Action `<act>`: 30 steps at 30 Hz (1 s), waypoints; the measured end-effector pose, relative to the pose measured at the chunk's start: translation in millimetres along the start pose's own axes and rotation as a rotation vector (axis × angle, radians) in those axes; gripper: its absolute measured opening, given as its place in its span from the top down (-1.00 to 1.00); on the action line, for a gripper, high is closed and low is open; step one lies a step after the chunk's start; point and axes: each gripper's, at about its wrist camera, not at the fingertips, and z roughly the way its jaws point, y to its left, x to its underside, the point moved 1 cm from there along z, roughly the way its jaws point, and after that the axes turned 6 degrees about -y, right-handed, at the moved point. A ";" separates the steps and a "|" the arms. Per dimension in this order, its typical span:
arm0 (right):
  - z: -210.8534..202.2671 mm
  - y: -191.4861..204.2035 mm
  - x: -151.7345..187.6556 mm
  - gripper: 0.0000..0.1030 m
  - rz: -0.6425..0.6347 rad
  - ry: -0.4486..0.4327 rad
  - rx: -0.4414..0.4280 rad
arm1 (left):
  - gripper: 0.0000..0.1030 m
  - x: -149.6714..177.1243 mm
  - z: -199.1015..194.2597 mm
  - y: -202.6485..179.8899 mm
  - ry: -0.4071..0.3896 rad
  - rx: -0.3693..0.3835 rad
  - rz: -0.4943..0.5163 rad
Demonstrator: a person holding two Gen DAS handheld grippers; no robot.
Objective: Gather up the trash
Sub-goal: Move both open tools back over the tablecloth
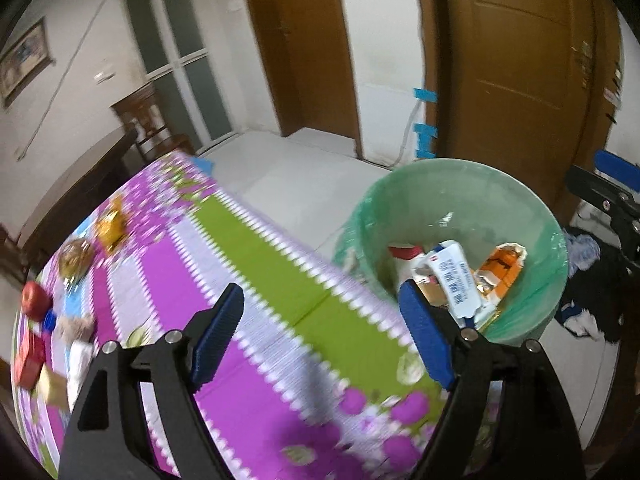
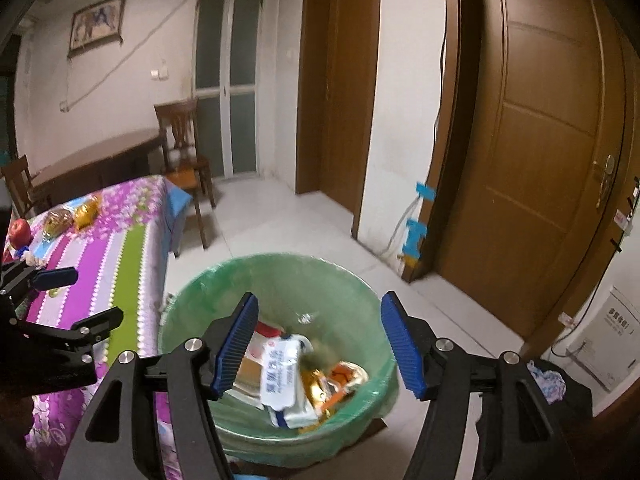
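Both grippers, left (image 1: 324, 336) over the table (image 1: 256, 360) & right (image 2: 316, 344) above the bin (image 2: 200, 292), gape w/ nothing between them, wrappers (image 2: 280, 364) already in the bin, so a hasty reach back could grab the apple (image 1: 35, 300), not trash.

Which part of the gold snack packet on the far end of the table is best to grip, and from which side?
Grip the gold snack packet across its narrow width, coming from above. It seems to lie flat on the tablecloth, close beside the bread bag. Blur hides its edges.
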 end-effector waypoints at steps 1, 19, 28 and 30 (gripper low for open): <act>-3.0 4.3 0.6 -0.30 -0.002 -0.018 0.001 | -0.49 3.5 -3.6 7.0 -0.002 -0.007 -0.017; -22.2 99.9 19.2 -0.49 -0.010 -0.074 -0.165 | -0.57 52.3 -62.8 155.9 -0.007 -0.135 -0.273; -10.9 161.9 20.1 -0.49 -0.061 -0.015 -0.281 | -0.59 91.7 -112.3 246.2 -0.036 -0.261 -0.411; -8.9 171.5 21.7 -0.49 -0.066 0.000 -0.306 | -0.61 103.3 -122.9 258.3 -0.039 -0.285 -0.410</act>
